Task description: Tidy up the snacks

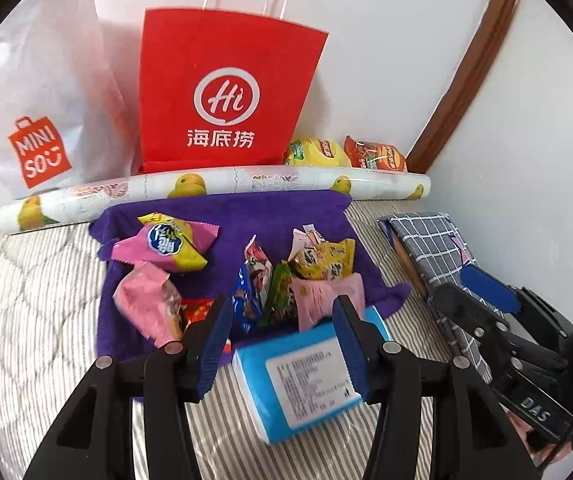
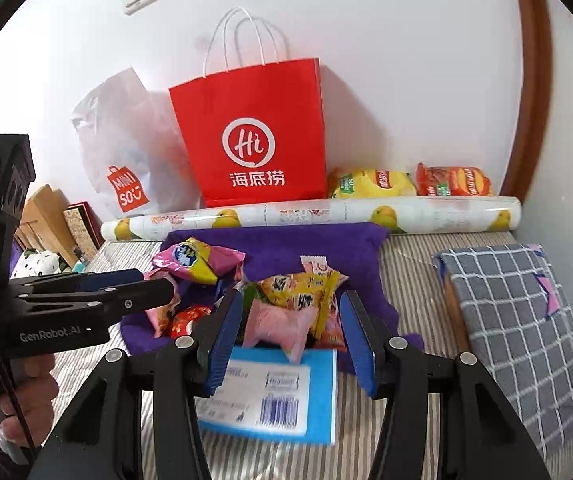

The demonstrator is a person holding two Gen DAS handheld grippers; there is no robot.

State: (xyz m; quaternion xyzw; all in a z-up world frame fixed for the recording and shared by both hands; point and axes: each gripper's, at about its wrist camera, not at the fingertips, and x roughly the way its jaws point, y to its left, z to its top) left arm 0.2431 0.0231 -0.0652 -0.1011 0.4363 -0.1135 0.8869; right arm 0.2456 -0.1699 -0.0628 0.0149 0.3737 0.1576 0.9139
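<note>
Snacks piled loose on a purple cloth spread over a striped bed.

Left wrist view: left gripper has jaws wide, holding nothing, hovering over a blue pack at the cloth's near edge. Countable wrappers in the pile: one pink-and-yellow, two pink, one yellow, one blue, one green, one white-red, one red partly hidden; about eight, overlap makes it uncertain. Two chip bags behind a patterned roll: yellow chip bag, orange chip bag. One red paper bag and one white plastic bag stand against the wall. Right gripper at right above a checked cushion; its opening is not clear from here.

Right wrist view: right gripper jaws wide, empty, over the same blue pack and pile. Left gripper comes in side-on over the pile's left part; a hand holds its handle. Same two chip bags, one roll, two bags.

Progress, judged: nothing is gripped, and the snacks sit mixed in one heap, not grouped. Whether any are already inside the red bag is hidden, so the stage is unclear.
</note>
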